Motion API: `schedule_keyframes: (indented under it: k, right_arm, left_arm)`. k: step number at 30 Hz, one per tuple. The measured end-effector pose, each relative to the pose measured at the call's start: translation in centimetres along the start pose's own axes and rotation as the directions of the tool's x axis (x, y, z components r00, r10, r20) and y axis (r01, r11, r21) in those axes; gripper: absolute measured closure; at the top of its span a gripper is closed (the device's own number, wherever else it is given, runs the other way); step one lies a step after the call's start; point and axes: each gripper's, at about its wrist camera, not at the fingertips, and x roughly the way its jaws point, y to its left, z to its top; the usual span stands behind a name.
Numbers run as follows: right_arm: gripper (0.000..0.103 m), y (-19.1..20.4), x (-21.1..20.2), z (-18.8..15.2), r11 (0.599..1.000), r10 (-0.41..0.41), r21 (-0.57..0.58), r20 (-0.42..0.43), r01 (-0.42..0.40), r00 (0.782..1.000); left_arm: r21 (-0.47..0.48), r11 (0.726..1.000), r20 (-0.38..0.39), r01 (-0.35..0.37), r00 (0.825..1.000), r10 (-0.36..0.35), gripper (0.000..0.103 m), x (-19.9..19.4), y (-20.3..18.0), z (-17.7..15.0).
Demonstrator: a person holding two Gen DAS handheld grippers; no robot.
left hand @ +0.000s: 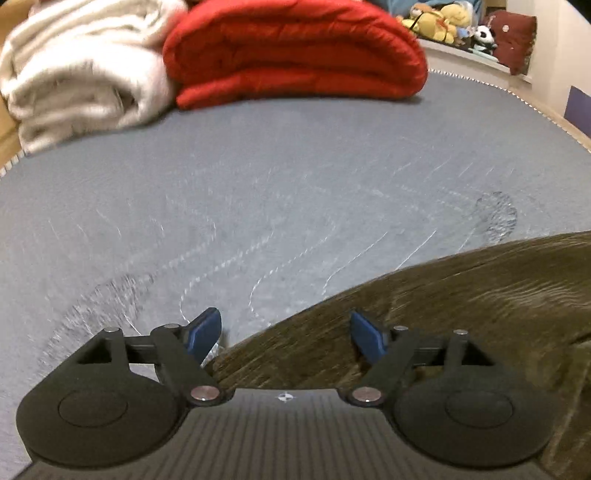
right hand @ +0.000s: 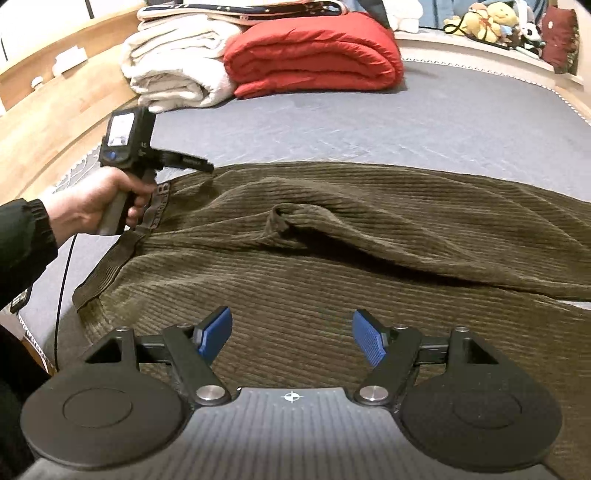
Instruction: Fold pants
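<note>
Olive-brown corduroy pants point(right hand: 332, 240) lie spread across the grey mattress point(right hand: 443, 122), waistband point(right hand: 110, 266) to the left and legs running off to the right. A raised fold stands near their middle. My right gripper point(right hand: 291, 328) hovers open over the near part of the pants, nothing between its blue pads. In the left wrist view my left gripper point(left hand: 286, 332) is open above the pants' edge point(left hand: 461, 295), with nothing between its pads. A hand point(right hand: 85, 206) holds that gripper above the far corner of the waistband.
A folded red quilt point(right hand: 314, 55) and a folded white blanket point(right hand: 173, 70) sit at the far end of the mattress. A wooden bed frame point(right hand: 55, 99) runs along the left. Plush toys point(right hand: 491, 18) line a shelf at the back right. A black cable point(right hand: 62, 280) hangs from the hand.
</note>
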Motion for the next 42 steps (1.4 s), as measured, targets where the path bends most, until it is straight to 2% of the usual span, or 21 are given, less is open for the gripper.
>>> schedule_keyframes:
  k: [2, 3, 5, 7, 9, 12, 17, 20, 23, 27, 29, 31, 32, 33, 34, 35, 36, 37, 38, 40, 42]
  right_arm:
    - [0.029, -0.6, 0.0, 0.1, 1.000, -0.011, 0.009, -0.001, 0.011, 1.000]
    - [0.029, -0.9, 0.0, 0.2, 1.000, -0.018, 0.015, -0.005, 0.018, 1.000]
    - [0.029, -1.5, 0.0, 0.3, 0.999, -0.031, 0.032, -0.012, 0.031, 0.999]
    - [0.029, -2.1, 0.0, 0.5, 0.998, -0.039, 0.054, -0.011, 0.040, 0.999]
    - [0.029, -2.6, -0.2, 0.6, 0.996, -0.051, 0.070, -0.002, 0.051, 0.999]
    - [0.029, -3.3, -0.4, 0.8, 0.993, -0.080, 0.090, 0.012, 0.079, 0.997]
    - [0.029, -5.2, -0.8, 0.9, 0.977, -0.157, 0.151, 0.032, 0.150, 0.987]
    - [0.029, -7.2, -0.5, 0.6, 0.956, -0.205, 0.222, 0.028, 0.194, 0.978]
    - [0.029, -9.6, -0.6, 0.6, 0.920, -0.262, 0.311, 0.034, 0.239, 0.964]
    - [0.029, -13.6, -2.0, 0.2, 0.845, -0.330, 0.466, 0.073, 0.261, 0.941]
    - [0.029, -15.8, -2.7, -0.1, 0.804, -0.360, 0.534, 0.083, 0.263, 0.929]
    - [0.029, -17.8, -2.9, -0.7, 0.765, -0.381, 0.588, 0.082, 0.264, 0.921]
    - [0.029, -18.7, -3.0, -1.0, 0.748, -0.388, 0.609, 0.080, 0.263, 0.918]
    - [0.029, -19.7, -3.1, -1.4, 0.730, -0.395, 0.632, 0.077, 0.262, 0.916]
    - [0.029, -20.4, -3.0, -1.6, 0.715, -0.399, 0.649, 0.075, 0.260, 0.914]
    - [0.029, -21.0, -2.9, -1.9, 0.703, -0.402, 0.663, 0.075, 0.255, 0.913]
    - [0.029, -21.6, -2.8, -2.1, 0.692, -0.405, 0.678, 0.079, 0.248, 0.911]
    - [0.029, -22.1, -2.7, -2.3, 0.684, -0.408, 0.688, 0.083, 0.244, 0.909]
    - [0.029, -22.3, -2.6, -2.4, 0.678, -0.411, 0.695, 0.086, 0.241, 0.908]
    - [0.032, -23.0, -2.4, -2.7, 0.671, -0.409, 0.705, 0.096, 0.228, 0.907]
    - [0.041, -23.1, -1.8, -2.5, 0.673, -0.395, 0.710, 0.109, 0.207, 0.912]
  left_arm:
    - [-0.016, 0.999, -0.015, 0.041, 0.999, -0.041, 0.021, 0.7, 0.7, -0.1]
    - [-0.019, 0.998, -0.022, 0.068, 0.997, -0.068, 0.024, 0.8, 0.9, 0.0]
    - [0.018, 0.993, -0.021, 0.114, 0.993, -0.114, 0.042, 0.7, 0.9, 0.0]
    - [0.092, 0.986, -0.009, 0.140, 0.990, -0.140, 0.081, -0.1, 0.1, 0.0]
    - [0.192, 0.975, 0.004, 0.111, 0.994, -0.114, 0.090, -1.1, -1.2, -0.2]
    - [0.304, 0.950, 0.048, 0.069, 0.995, -0.088, 0.092, -3.7, -2.7, -1.1]
    - [0.391, 0.920, 0.145, 0.031, 0.985, -0.095, 0.093, -11.3, -4.0, -2.1]
    - [0.493, 0.870, 0.177, 0.008, 0.978, -0.109, 0.094, -17.1, -5.5, -3.9]
    - [0.579, 0.814, 0.170, 0.039, 0.971, -0.168, 0.094, -23.0, -5.9, -7.1]
    - [0.655, 0.750, 0.097, 0.097, 0.973, -0.210, 0.095, -28.1, -5.3, -13.5]
    - [0.677, 0.718, 0.013, 0.161, 0.973, -0.231, 0.095, -28.5, -4.5, -17.0]
    - [0.681, 0.704, -0.064, 0.201, 0.974, -0.216, 0.094, -27.5, -4.4, -19.4]
    - [0.686, 0.700, -0.075, 0.197, 0.977, -0.201, 0.094, -27.2, -4.3, -19.8]
    - [0.681, 0.708, -0.057, 0.186, 0.978, -0.203, 0.094, -27.4, -4.2, -19.6]
    - [0.645, 0.739, -0.021, 0.194, 0.972, -0.236, 0.092, -27.9, -3.9, -18.9]
    - [0.577, 0.782, 0.001, 0.238, 0.956, -0.292, 0.088, -28.4, -3.3, -17.8]
    - [0.506, 0.811, 0.014, 0.293, 0.937, -0.348, 0.081, -28.7, -2.8, -16.8]
    - [0.450, 0.830, 0.035, 0.331, 0.922, -0.387, 0.080, -28.8, -2.6, -15.9]
    - [0.419, 0.841, 0.054, 0.343, 0.915, -0.400, 0.080, -28.8, -2.9, -15.4]
    - [0.414, 0.849, 0.065, 0.329, 0.920, -0.388, 0.080, -28.1, -4.4, -15.0]
    - [0.459, 0.834, 0.048, 0.305, 0.929, -0.366, 0.080, -27.4, -6.9, -15.4]
